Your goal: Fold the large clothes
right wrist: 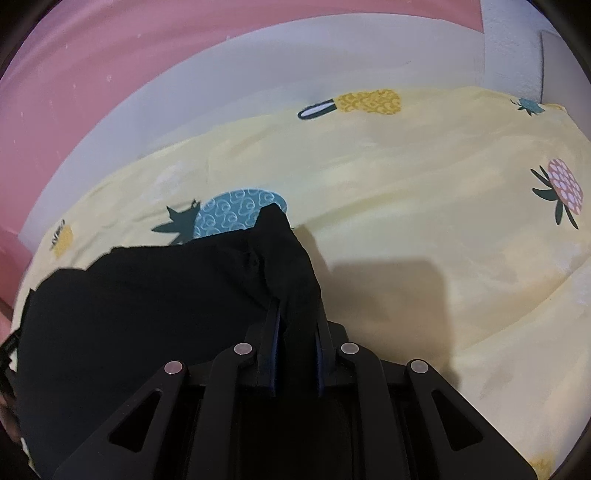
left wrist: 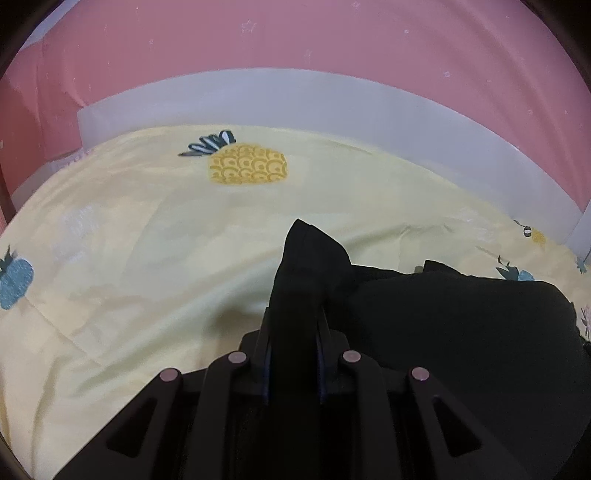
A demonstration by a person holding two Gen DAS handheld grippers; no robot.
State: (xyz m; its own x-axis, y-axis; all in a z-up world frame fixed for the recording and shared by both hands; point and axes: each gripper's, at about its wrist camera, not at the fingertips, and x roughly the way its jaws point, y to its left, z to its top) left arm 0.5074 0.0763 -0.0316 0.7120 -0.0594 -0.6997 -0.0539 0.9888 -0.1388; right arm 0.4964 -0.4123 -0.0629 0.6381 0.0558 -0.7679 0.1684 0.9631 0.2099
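A large black garment (left wrist: 461, 325) lies on a yellow pineapple-print bedsheet (left wrist: 147, 258). My left gripper (left wrist: 293, 317) is shut on a left corner of the garment, and the cloth sticks up past the fingertips, hiding them. In the right wrist view the same black garment (right wrist: 129, 306) spreads to the left. My right gripper (right wrist: 295, 314) is shut on its right corner, which bunches up between the jaws above the sheet (right wrist: 424, 184).
A pale grey bed frame edge (left wrist: 295, 96) runs behind the sheet, with a pink wall (left wrist: 295, 33) beyond it. The frame edge (right wrist: 184, 88) and a white textured corner post (right wrist: 517, 48) show in the right wrist view. The sheet is wrinkled.
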